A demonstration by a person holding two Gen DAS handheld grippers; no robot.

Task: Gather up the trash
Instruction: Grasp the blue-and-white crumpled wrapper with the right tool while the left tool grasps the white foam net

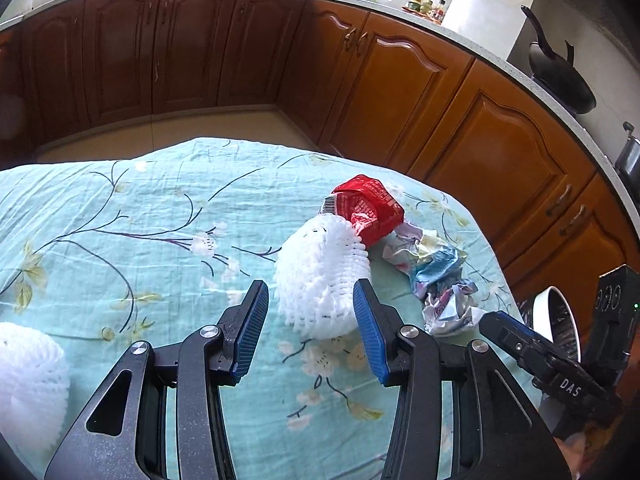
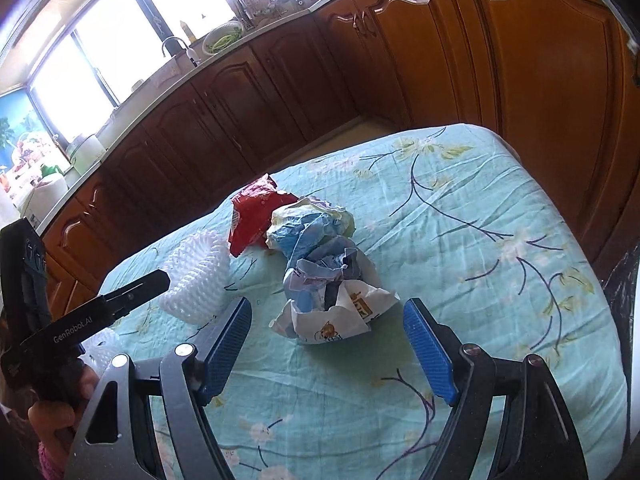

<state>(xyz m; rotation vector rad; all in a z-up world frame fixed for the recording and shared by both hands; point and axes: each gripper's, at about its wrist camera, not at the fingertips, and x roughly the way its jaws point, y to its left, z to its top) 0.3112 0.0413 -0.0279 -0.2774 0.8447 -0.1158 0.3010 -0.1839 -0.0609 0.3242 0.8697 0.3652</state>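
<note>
grippers (image 1: 310, 312) (image 2: 328, 328) angled down, jaws apart over trash (image 2: 320, 280)

White foam net (image 1: 322, 276) on its side, crumpled red wrapper (image 1: 370, 208) touching behind, crumpled printed papers (image 1: 436, 276) beside

Home kitchen, wooden cabinets (image 1: 192, 48), countertop (image 1: 400, 10), faucet (image 2: 176, 45)

Floral-clothed table (image 1: 160, 208) (trash (image 2: 320, 264) atop)
</note>
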